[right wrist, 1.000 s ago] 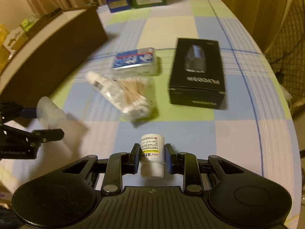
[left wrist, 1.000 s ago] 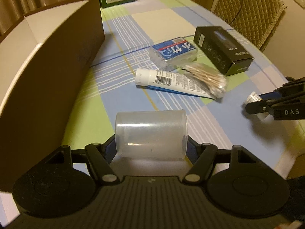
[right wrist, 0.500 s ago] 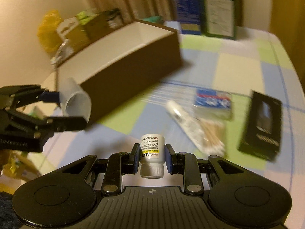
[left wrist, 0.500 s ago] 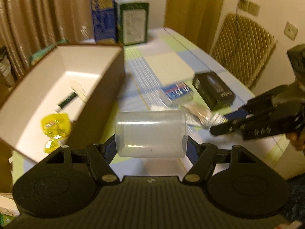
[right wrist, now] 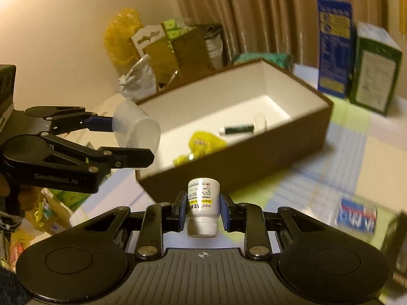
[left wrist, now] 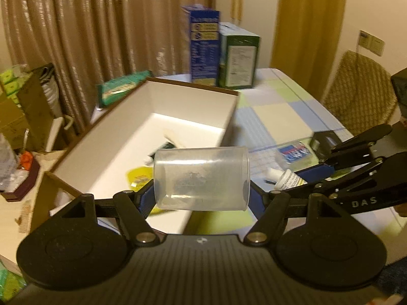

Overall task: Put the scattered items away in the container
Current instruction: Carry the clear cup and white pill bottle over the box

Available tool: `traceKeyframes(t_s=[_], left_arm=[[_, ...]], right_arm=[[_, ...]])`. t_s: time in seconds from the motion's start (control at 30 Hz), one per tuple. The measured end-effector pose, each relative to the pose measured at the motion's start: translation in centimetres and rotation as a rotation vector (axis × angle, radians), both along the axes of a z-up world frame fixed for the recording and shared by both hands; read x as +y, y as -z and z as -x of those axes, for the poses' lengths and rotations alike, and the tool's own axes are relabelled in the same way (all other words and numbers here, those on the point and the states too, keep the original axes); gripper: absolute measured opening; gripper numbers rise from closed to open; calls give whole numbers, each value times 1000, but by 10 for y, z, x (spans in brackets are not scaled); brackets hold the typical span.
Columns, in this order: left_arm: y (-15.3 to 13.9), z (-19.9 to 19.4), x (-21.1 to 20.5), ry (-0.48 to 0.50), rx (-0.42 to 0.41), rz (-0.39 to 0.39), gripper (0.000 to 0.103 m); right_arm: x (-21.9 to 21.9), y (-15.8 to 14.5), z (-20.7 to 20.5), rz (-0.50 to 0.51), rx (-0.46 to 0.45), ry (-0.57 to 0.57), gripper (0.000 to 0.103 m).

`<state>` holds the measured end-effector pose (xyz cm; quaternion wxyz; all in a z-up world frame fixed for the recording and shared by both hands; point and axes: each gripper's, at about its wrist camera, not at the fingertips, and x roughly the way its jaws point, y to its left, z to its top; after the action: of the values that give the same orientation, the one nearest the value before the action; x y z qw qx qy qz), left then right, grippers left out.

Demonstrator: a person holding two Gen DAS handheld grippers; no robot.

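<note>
My left gripper [left wrist: 202,193] is shut on a clear plastic cup [left wrist: 201,178] lying sideways between its pads, raised over the near end of the brown box [left wrist: 193,106] with the white inside. In the right wrist view the same cup [right wrist: 137,127] hangs at the left above the box's [right wrist: 300,137] near-left corner. My right gripper [right wrist: 203,204] is shut on a small white medicine bottle [right wrist: 203,198], cap toward the camera, just in front of the box's near wall. The box holds a yellow packet [right wrist: 206,141], a dark tube [right wrist: 237,129] and a small white item [right wrist: 260,122].
A blue packet [left wrist: 292,151] and a black box [left wrist: 324,139] lie on the checked tablecloth [left wrist: 269,111] to the right of the brown box. Two tall cartons [left wrist: 223,50] stand at the table's far end. Cardboard boxes and bags [right wrist: 165,48] crowd the floor on the left. A wicker chair [left wrist: 361,94] stands at the right.
Both grippers rose and swung left toward the brown box with their loads. The box's inside has come into view, and the scattered items have slid to the right edge of both views.
</note>
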<state>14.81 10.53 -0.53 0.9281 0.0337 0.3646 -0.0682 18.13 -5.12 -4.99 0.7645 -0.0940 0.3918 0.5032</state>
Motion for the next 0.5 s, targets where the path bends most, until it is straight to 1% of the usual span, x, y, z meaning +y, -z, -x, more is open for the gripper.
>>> traceKeyframes(t_s=[0.23, 0.43, 0.5], left_arm=[[-6, -29, 36, -40, -18, -19, 69], [-6, -61, 58, -38, -22, -44, 69], [-4, -73, 64, -34, -13, -46, 69]], right_arm=[[39, -16, -20, -43, -43, 8, 24], [71, -13, -49, -40, -67, 51, 24], [79, -10, -60, -24, -74, 75, 24]])
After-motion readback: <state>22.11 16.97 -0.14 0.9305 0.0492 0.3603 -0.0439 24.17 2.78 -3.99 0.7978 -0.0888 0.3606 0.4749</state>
